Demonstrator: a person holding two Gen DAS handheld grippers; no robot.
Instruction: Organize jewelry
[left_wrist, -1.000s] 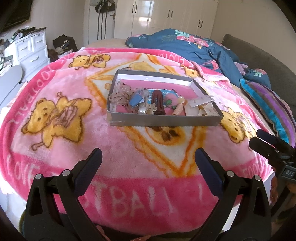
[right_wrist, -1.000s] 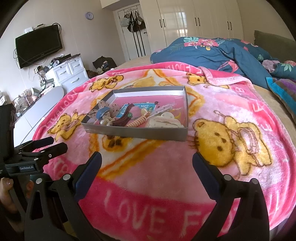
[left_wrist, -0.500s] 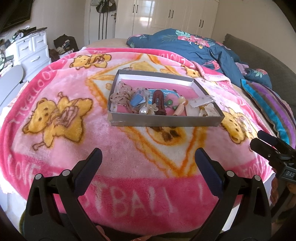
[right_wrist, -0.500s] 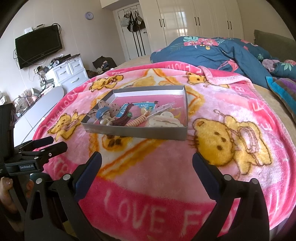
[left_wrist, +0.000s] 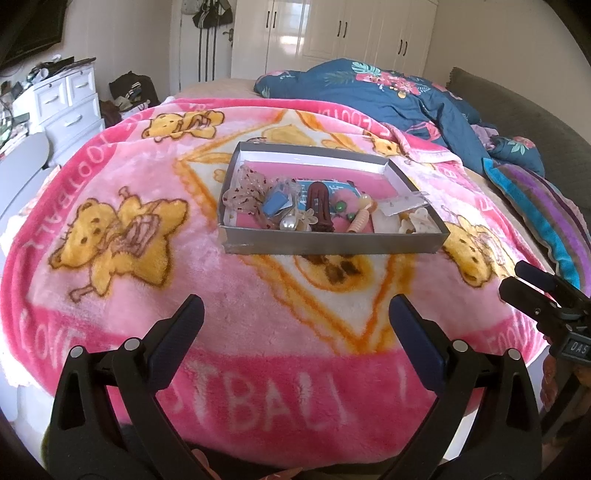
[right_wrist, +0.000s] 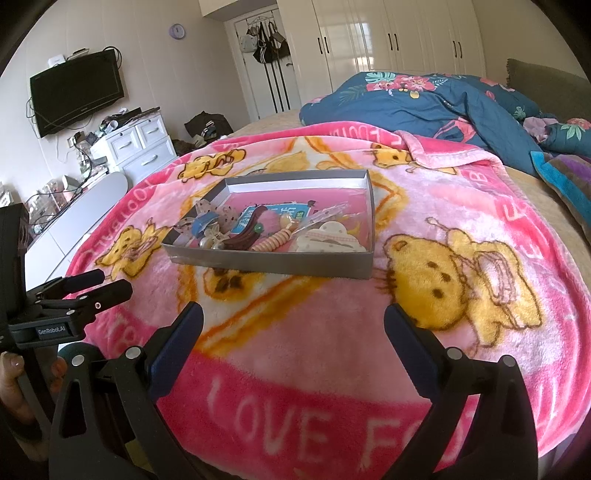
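A shallow grey box (left_wrist: 332, 247) (right_wrist: 280, 264) lies on the pink bear blanket (left_wrist: 147, 288) (right_wrist: 461, 221), holding several jewelry pieces and hair accessories: a brown hair clip (left_wrist: 320, 206) (right_wrist: 246, 232), a pearl piece (left_wrist: 289, 223), a blue card (left_wrist: 275, 203), a cream clip (left_wrist: 417, 221), a beaded peach piece (right_wrist: 275, 242). My left gripper (left_wrist: 295, 317) stands open over the blanket's near edge, well short of the box. My right gripper (right_wrist: 293, 317) is open too, empty, also short of the box. Each gripper shows in the other's view, the right (left_wrist: 532, 291) and the left (right_wrist: 98, 286).
A dark blue floral duvet (left_wrist: 388, 92) (right_wrist: 424, 96) is bunched behind the box. A striped pillow (left_wrist: 543, 210) lies at the right. White drawers (left_wrist: 70, 107) (right_wrist: 140, 144) and a wall television (right_wrist: 77, 90) stand left of the bed. A hand (right_wrist: 14, 391) holds the left gripper's handle.
The left wrist view has shifted very slightly, so the box sits a touch further right. Both grippers stay open and nothing in the box has moved.
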